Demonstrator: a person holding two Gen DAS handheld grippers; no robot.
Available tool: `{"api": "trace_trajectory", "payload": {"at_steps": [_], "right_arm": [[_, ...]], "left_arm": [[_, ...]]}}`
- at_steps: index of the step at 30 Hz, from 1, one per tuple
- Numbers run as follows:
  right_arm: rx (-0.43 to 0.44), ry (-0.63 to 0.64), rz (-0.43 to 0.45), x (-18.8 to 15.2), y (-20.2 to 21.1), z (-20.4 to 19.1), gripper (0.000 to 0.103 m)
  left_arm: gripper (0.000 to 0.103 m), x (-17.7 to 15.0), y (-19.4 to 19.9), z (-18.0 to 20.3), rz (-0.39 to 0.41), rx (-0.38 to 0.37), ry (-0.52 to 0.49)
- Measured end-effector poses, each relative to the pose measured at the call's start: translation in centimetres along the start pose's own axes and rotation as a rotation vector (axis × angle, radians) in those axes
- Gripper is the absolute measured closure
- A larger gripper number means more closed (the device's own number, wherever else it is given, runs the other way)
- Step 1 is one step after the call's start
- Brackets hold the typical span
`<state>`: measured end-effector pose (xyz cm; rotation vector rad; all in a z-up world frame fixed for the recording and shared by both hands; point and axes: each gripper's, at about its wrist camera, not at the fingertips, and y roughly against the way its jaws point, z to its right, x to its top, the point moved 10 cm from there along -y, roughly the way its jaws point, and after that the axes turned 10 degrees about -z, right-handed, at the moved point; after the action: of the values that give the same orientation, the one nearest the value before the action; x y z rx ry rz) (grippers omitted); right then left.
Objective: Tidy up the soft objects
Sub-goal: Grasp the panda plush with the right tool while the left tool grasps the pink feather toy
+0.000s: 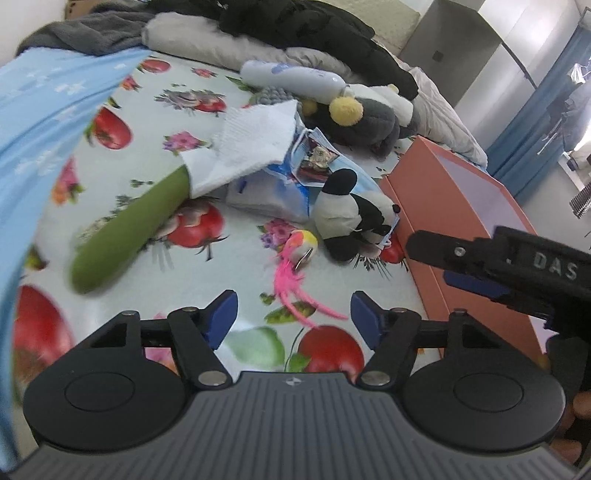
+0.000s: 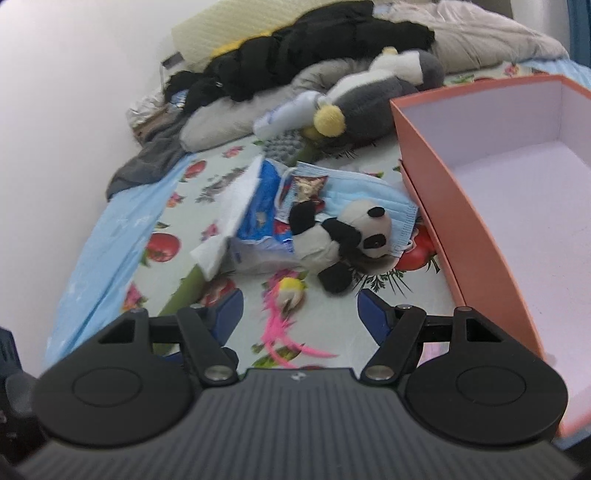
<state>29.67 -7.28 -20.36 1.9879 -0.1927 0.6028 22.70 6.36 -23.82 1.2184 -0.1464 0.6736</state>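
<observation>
Left wrist view shows the left gripper point(image 1: 293, 319) hovering over the bed point(image 1: 155, 92), its jaws spread apart and holding nothing. Just ahead of it lies a pink feathered bird toy point(image 1: 301, 258), and beyond that a panda plush point(image 1: 351, 214) rests on a blue face mask point(image 2: 369, 192) near the orange box point(image 1: 454, 206). A white paper towel point(image 1: 255, 144) is draped over a blue plastic bag point(image 1: 280, 188), with a green roll point(image 1: 129, 229) poking out beneath it. Farther back a grey plush with a yellow pompom point(image 1: 345, 107) lies against a black jacket point(image 1: 314, 26) and a pale quilt. The right gripper point(image 2: 299, 314) hangs over the same bird toy, jaws also apart and empty, with the open box, nothing inside it, on its right side.
</observation>
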Motion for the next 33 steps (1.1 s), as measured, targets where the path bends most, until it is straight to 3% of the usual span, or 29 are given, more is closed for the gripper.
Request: {"api": "trace_trajectory", "payload": {"at_steps": [3, 10, 17, 21, 23, 25, 33], "right_arm": [[-0.003, -0.009, -0.026, 0.8, -1.9, 0.4, 0.032], [-0.034, -0.016, -0.093, 1.9, -6.2, 1.9, 0.049], [-0.052, -0.062, -0.152, 2.2, -9.9, 3.5, 0.050], [-0.039, -0.077, -0.173, 2.4, -11.2, 3.7, 0.060], [-0.013, -0.096, -0.189, 2.3, -11.7, 3.6, 0.070], [0.006, -0.110, -0.193, 2.3, -11.9, 3.4, 0.072], [0.004, -0.070, -0.172, 2.6, -10.5, 2.9, 0.075]], "left_arm": [[0.037, 1.0, -1.9, 0.0, -0.007, -0.031, 0.007], [0.045, 3.0, -5.5, 0.2, -0.031, -0.092, 0.000], [0.059, 4.9, -9.2, -0.4, -0.065, -0.100, -0.020], [0.062, 5.5, -10.8, -0.3, -0.088, -0.106, -0.068], [0.068, 5.7, -11.3, -0.3, -0.089, -0.125, -0.078], [0.073, 5.8, -11.6, -0.2, -0.096, -0.133, -0.083], [0.074, 5.8, -11.0, 0.5, -0.081, -0.115, -0.073]]}}
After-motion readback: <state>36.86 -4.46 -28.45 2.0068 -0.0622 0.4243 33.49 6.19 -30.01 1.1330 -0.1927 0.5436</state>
